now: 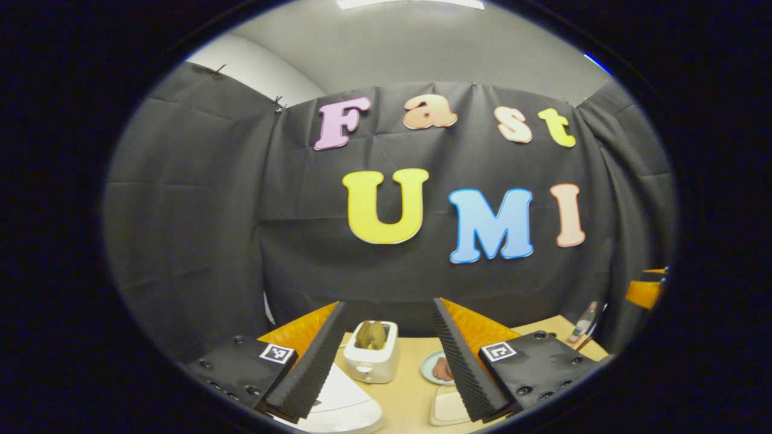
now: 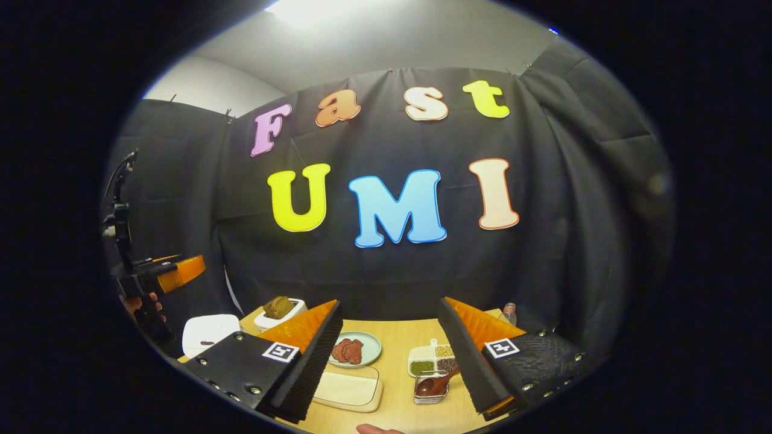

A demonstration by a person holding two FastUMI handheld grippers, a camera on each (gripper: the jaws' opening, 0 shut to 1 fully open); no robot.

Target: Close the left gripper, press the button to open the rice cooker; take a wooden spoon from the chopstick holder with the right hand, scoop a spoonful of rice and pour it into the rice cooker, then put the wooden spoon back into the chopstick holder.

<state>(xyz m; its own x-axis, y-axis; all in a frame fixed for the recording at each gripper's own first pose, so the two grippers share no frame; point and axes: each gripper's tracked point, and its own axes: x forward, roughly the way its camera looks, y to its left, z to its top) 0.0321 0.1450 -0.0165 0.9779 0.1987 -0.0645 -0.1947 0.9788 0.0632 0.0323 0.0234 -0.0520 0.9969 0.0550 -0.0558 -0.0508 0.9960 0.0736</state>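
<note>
My left gripper (image 1: 387,304) is open and held high above the table's left end, with nothing between its fingers. Below it lies the white rice cooker (image 1: 341,404), its lid down; in the right gripper view the cooker (image 2: 208,331) sits at the left, under the left gripper (image 2: 163,274) and the hand (image 2: 142,304) holding it. My right gripper (image 2: 389,302) is open too, raised over the table's middle. A wooden spoon (image 2: 440,383) rests in a small clear holder (image 2: 429,393) just left of the right finger. Behind it stands a white divided dish of grains (image 2: 433,358).
A white toaster (image 1: 374,355) with bread stands behind the cooker. On the wooden table (image 2: 398,337) are a plate of meat (image 2: 353,348), a pale rectangular tray (image 2: 350,386) and a small bottle (image 2: 509,313) at the back right. A fingertip (image 2: 377,429) shows at the bottom edge.
</note>
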